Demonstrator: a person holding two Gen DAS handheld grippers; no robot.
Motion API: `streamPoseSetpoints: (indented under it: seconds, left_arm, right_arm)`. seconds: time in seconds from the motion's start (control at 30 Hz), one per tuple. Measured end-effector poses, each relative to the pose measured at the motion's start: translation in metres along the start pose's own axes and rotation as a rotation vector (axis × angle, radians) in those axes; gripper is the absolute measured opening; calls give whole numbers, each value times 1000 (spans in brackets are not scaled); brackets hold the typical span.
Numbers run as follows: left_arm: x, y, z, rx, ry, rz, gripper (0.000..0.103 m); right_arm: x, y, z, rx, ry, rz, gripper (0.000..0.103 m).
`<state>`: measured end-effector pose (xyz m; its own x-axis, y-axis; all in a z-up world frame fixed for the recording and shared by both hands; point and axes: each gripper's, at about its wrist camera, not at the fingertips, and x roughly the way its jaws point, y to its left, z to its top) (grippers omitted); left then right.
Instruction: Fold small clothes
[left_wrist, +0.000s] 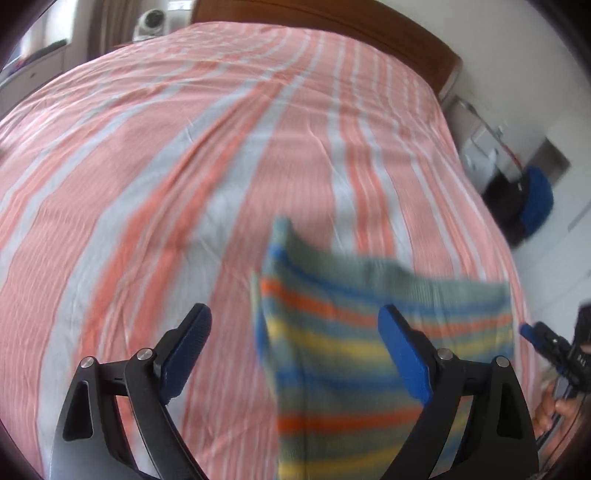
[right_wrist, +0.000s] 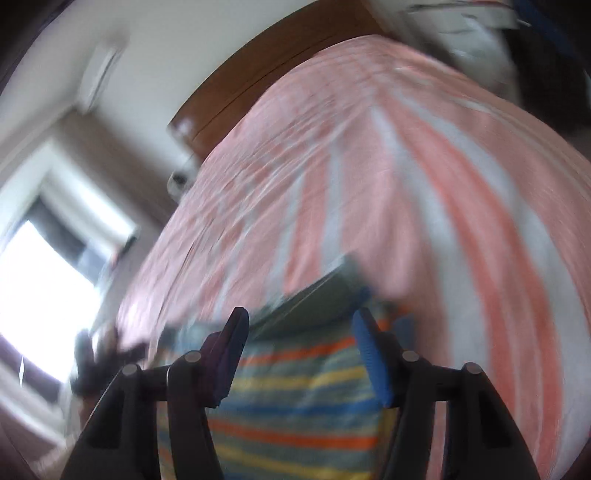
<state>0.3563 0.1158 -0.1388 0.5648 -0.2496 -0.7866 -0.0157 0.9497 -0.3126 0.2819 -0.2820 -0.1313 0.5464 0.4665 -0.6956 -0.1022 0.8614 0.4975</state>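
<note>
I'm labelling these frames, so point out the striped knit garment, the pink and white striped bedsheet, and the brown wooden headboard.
Striped knit garment (left_wrist: 369, 350): left wrist view, on its middle stripes.
Pink and white striped bedsheet (left_wrist: 184, 147): left wrist view, on a bare stretch.
Brown wooden headboard (right_wrist: 258, 74): right wrist view, on its front panel.

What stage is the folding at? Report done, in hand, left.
Done: the striped green, blue, orange and yellow knit garment lies on the pink-and-white striped bedsheet; blur hides whether it is folded. In hand: nothing; the left gripper and right gripper are both open over it. Left: gripping and folding.
</note>
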Motion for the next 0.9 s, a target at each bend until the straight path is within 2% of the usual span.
streamPoseSetpoints:
  seconds: [0.07,0.1,0.13,0.17,0.2,0.3,0.37,0.5,0.57,0.6,0.63,0.67,0.7,0.73,0.8,0.9]
  left_arm:
    - [-1,-6,-20,45,47,34,94]
    - [-2,-7,-30,62,69,52,94]
    - [-7,-7,-42,85,82,65,94]
    - [-15,-7,-52,109,80,78,94]
    - [-26,-7,-62,132,68,92,94]
    - [-57,-12,-88,184,38,123,94]
    - [-73,-22,-105,199,20,121,94]
    - [-96,-43,-142,191,7,107,97]
    - [-100,-47,-157,171,30,116,97]
    - [-102,-47,-164,164,43,121,97]
    - [-104,-48,-172,157,53,131,97]
    - [-106,-48,-177,156,55,137,97]
    - [-108,-48,-181,160,54,144,97]
    - [-110,-49,-186,170,52,156,97]
    - [-111,-53,-191,191,46,182,97]
    - [-116,-57,-195,201,41,200,97]
  right_arm:
    - [19,11,-14,-37,107,21,59]
    - [33,11,-25,-54,174,-12,59]
    - [40,8,-33,-64,203,-68,59]
    - [40,0,-40,-65,200,-120,53]
    - [34,-4,-44,-62,181,-133,47]
    - [-7,-7,-52,-73,88,-253,45]
    - [-28,5,-59,-103,72,-211,47]
    - [-44,40,-97,-240,130,-125,57]
    - [-35,36,-123,-273,192,-173,57]
    - [-31,26,-139,-278,233,-244,56]
    - [-35,19,-147,-275,226,-259,50]
    - [-45,15,-152,-264,191,-253,49]
    - [-60,13,-158,-232,155,-278,50]
    - [-68,11,-160,-203,147,-307,59]
    - [-89,12,-169,-160,100,-272,60]
    - [-105,15,-182,-160,60,-284,60]
